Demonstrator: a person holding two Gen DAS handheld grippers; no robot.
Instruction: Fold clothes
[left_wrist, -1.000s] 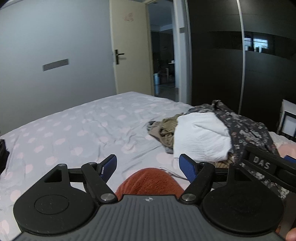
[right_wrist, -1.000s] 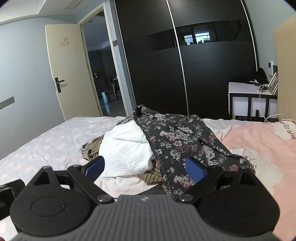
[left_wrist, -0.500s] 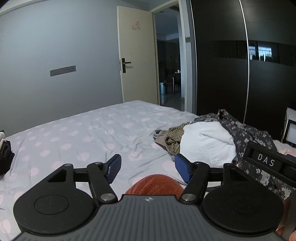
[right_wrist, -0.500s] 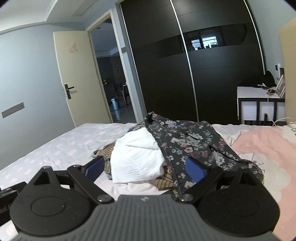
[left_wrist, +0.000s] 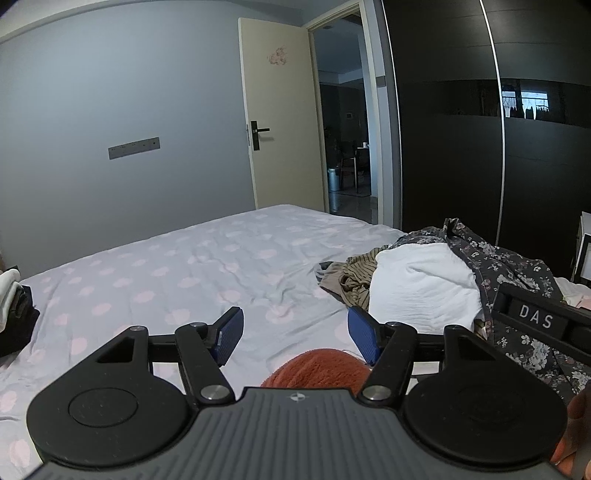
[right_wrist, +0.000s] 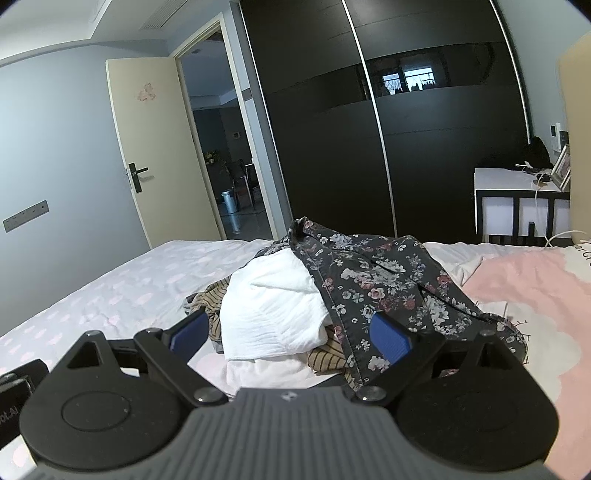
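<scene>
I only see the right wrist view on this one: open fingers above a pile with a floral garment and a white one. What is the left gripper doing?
Observer: The left gripper is open and empty, held over the spotted sheet.
Operator: Any clothing near it?
Observer: Yes, a rust-orange fuzzy garment lies just below its fingers.
Operator: Anything already folded?
Observer: Possibly. A stack of dark and white clothes sits at the left edge of that view, though I cannot tell how neat it is.

Bed (left_wrist: 207, 266) has a spotted sheet, with a heap of clothes (right_wrist: 314, 295) and a pink blanket (right_wrist: 524, 280) on it.
</scene>
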